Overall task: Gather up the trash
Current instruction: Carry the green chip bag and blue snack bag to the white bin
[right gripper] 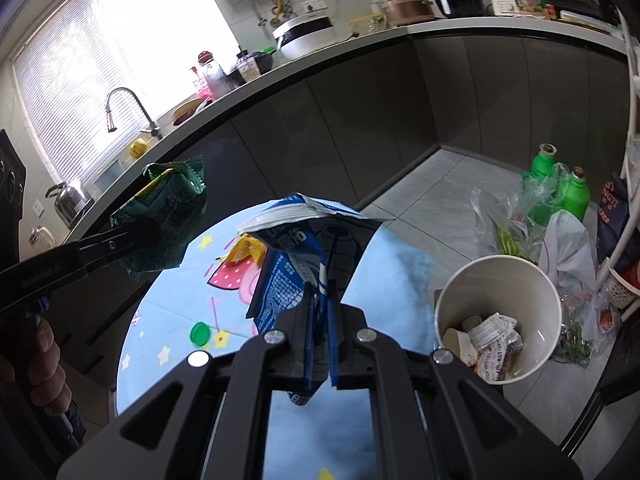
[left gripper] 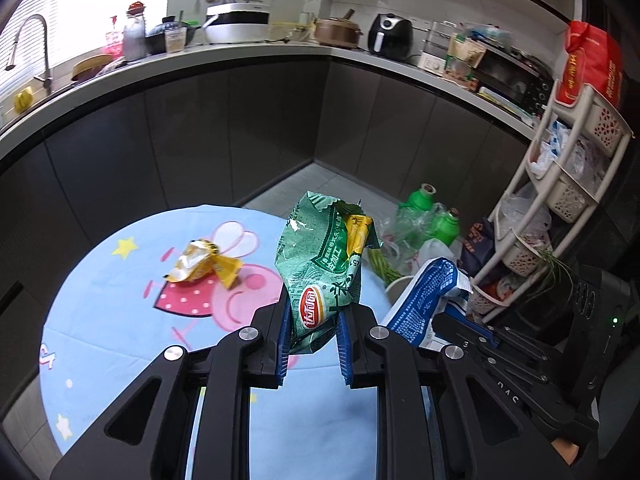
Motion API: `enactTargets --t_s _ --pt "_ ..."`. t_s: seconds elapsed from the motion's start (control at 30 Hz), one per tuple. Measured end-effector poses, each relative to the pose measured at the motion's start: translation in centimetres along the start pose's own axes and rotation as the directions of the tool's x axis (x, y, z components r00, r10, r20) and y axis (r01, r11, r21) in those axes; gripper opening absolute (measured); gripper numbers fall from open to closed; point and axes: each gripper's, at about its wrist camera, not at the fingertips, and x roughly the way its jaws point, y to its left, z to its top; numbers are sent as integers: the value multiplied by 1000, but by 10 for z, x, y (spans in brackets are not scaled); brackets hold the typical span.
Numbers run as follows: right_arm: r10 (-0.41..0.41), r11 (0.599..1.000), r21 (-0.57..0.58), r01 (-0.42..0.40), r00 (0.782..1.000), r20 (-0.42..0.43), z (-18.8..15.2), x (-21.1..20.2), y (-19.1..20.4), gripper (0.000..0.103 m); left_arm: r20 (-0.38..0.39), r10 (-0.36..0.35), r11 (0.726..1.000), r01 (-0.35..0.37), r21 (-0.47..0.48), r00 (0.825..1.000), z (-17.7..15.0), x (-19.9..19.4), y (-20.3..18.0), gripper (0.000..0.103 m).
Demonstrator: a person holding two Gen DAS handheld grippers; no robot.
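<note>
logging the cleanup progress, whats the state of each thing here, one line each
left gripper: shut on green wrapper
green wrapper: torn open, held above the table
right gripper: shut on blue wrapper
blue wrapper: crumpled, held up
yellow wrapper: crumpled, lying on the table
green cap: lying on the table
paper cup: open, trash inside

Daylight floods in through the blinds of the window (right gripper: 100,48), blown out to near white in both my views. Cabinet fronts (left gripper: 240,132) sit dim and grey by contrast. Strong fisheye bend: the counter (left gripper: 200,60) curves, and corners go to black vignette. The round tablecloth (left gripper: 120,280) is evenly lit with soft shadows only. The green wrapper (right gripper: 160,216) reads dark and backlit in my right view. Focus looks sharp centrally, soft at the edges.
</note>
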Motion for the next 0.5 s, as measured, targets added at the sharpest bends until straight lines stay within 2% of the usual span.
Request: enactTargets --t_s 0.23,0.5 --pt "-52 995 81 50 998 27 -2 -16 -46 7 -37 -62 996 65 57 997 6 25 -47 18" --pt "-122 978 175 114 992 35 -9 -28 -103 7 -95 -133 984 143 108 987 8 59 -92 18"
